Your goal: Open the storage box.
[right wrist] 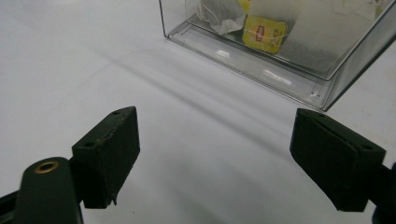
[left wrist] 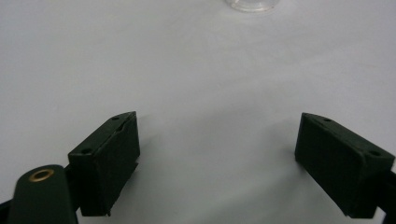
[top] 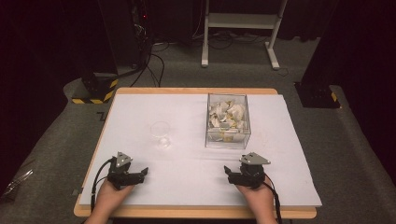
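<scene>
A clear square box (top: pixel 228 120) full of tea bags stands right of the table's middle. Its near corner shows in the right gripper view (right wrist: pixel 289 51), with a yellow tea bag tag (right wrist: pixel 265 32) behind the wall. An empty clear glass (top: pixel 160 133) stands left of the box, and its base shows at the top of the left gripper view (left wrist: pixel 252 4). My left gripper (top: pixel 144 173) rests near the front edge, open, with nothing between its jaws (left wrist: pixel 217 158). My right gripper (top: pixel 228 171) lies front right, open and empty (right wrist: pixel 215 158), just short of the box.
The white table top (top: pixel 196 177) has a wooden rim. Behind the table stand a white frame (top: pixel 240 23), cables and a black stand with yellow stripes (top: pixel 95 91). Grey carpet lies all around.
</scene>
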Motion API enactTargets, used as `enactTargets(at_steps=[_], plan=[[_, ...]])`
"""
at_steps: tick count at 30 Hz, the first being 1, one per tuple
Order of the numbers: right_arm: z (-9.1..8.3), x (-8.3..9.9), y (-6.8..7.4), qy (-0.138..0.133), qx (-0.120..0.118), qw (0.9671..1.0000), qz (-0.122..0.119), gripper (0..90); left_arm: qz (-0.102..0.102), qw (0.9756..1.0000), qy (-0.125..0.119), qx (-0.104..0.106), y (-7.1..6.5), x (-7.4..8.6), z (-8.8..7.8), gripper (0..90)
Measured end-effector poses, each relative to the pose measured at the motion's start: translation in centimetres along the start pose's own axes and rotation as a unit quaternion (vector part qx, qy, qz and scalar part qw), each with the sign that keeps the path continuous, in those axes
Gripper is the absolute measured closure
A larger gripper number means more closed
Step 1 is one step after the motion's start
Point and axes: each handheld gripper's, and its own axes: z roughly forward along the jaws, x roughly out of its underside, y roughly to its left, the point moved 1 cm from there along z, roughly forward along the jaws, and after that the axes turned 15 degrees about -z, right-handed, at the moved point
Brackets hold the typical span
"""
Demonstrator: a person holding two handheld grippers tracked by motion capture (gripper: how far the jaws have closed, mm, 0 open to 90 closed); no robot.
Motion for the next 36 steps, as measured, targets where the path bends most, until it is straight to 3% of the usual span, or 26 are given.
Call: enactTargets(at_steps=[9,22,36], plan=[[0.3,-0.9,-0.7,-0.005,0.014,0.9997,0.022,15.9,0.001,1.0000,0.000,0.001,0.0,0.0,0.0,14.2],[1.2,-2.9,-1.7,-0.011,0.021,0.9995,0.022,16.3,0.001,1.0000,0.000,0.000,0.0,0.0,0.0,14.3],[2.0,-4.0,-2.9,-0.004,0.026,0.9985,0.048,15.3,0.001,1.0000,0.000,0.000,0.0,0.0,0.0,14.3]])
